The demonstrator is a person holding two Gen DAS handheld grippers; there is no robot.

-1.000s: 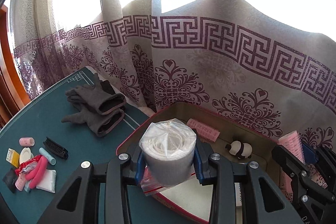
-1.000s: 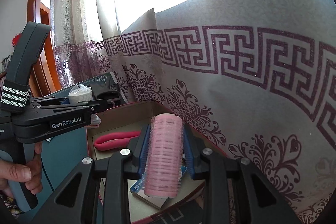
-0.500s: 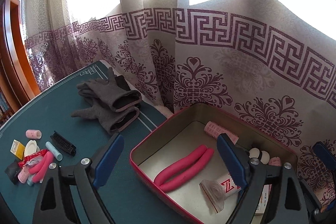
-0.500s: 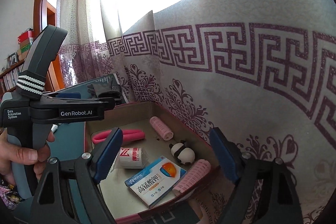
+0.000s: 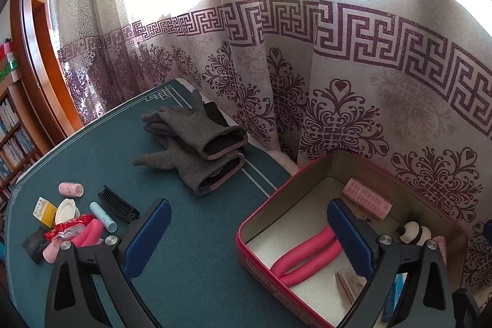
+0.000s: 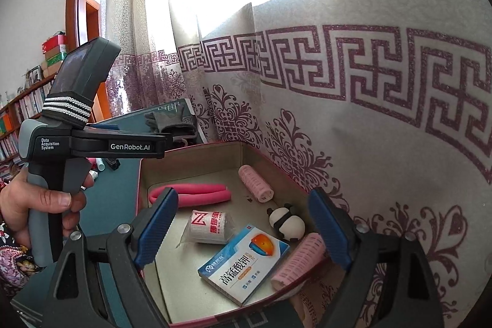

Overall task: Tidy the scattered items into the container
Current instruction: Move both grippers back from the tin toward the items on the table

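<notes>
1. Both drops done. My left tool has just been opening: it was clamped on the wrapped white roll a second ago, now the jaws stand wide with nothing between them. The roll lies on its side on the floor of the red tin.
2. Same on the right tool: jaws just opened, wide and empty. The pink curler it held now lies at the tin's near right corner, just beside the medicine box.
3. Also in the tin: bent pink foam roller, a second pink curler by the far wall, panda figure.
4. Read: two more items in, both tools free for the next pick.
5. Still out on the green worktop: pair of grey gloves near the curtain; a cluster at the left end, well apart from the tin, with small pink curler, black comb, pale blue tube, yellow packet, white dish, red wrapper over pink foam pieces, and a dark pouch.
6. Obstructions: curtain hangs close along the tin's far side. The cluster is piled, so single picks look fiddly. My left tool body, held in my left hand, sits over the tin's left edge in the right view. I'd stagger the reaches.
</notes>
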